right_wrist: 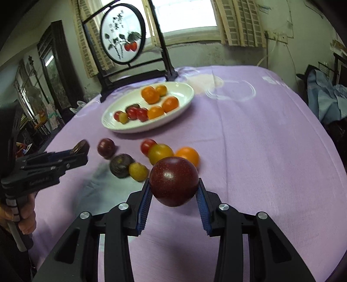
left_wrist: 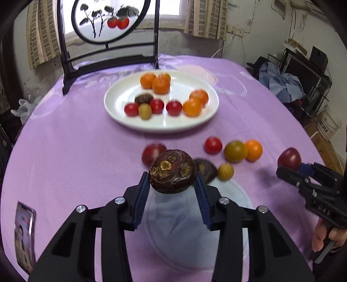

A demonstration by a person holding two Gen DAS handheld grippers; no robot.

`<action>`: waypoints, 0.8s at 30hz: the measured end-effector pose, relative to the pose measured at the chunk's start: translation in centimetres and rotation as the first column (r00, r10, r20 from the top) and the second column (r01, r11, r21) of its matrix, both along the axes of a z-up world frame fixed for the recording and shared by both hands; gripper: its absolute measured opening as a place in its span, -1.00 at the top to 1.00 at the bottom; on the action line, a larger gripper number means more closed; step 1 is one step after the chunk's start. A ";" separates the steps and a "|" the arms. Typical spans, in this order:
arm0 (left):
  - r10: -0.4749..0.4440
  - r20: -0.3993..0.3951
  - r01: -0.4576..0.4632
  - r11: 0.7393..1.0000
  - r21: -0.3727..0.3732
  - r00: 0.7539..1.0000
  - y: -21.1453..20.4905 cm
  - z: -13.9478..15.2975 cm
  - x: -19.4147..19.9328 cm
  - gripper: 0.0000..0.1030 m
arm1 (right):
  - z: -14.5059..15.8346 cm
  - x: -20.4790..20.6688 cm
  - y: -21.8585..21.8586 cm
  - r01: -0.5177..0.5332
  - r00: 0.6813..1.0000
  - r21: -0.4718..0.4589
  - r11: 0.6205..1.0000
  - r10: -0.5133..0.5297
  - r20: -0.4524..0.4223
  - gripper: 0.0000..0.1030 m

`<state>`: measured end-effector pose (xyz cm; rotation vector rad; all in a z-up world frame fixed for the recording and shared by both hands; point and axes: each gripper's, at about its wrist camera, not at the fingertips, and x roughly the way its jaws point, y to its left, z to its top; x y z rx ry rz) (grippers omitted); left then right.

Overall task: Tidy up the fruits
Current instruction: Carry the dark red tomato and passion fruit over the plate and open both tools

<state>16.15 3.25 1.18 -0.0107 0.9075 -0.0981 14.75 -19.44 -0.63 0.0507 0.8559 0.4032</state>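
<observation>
My left gripper is shut on a dark brown water chestnut and holds it above the purple cloth; it also shows in the right wrist view. My right gripper is shut on a dark red plum, which also shows in the left wrist view. A white plate farther back holds several oranges, cherry tomatoes, a chestnut and a small yellow fruit. Loose on the cloth lie a plum, a chestnut, a tomato, a greenish fruit, an orange and a small yellow fruit.
A black-framed round painted screen stands behind the plate at the table's far edge. A printed card lies at the near left of the cloth. Clutter and a bucket stand off the table to the right.
</observation>
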 end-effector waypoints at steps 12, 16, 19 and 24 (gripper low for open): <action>0.184 0.000 -0.184 0.983 -0.030 0.983 3.6 -0.4 11.8 0.19 | 2.1 9.6 8.7 -0.049 0.998 -0.043 0.998 0.051 0.030 0.21; 0.243 -0.055 -0.245 0.969 -0.037 0.968 5.3 -2.0 15.4 0.19 | 0.1 12.8 11.7 -0.074 0.997 -0.063 0.995 0.072 -0.029 0.21; 0.252 -0.072 -0.255 0.966 -0.038 0.965 5.9 -2.6 17.0 0.16 | -1.1 14.1 13.2 -0.083 0.994 -0.061 0.995 0.079 -0.073 0.18; 0.302 -0.026 -0.303 0.952 -0.053 0.953 6.5 -2.1 17.1 -0.61 | -1.2 14.1 13.8 -0.082 0.996 -0.045 0.996 0.080 -0.039 -0.13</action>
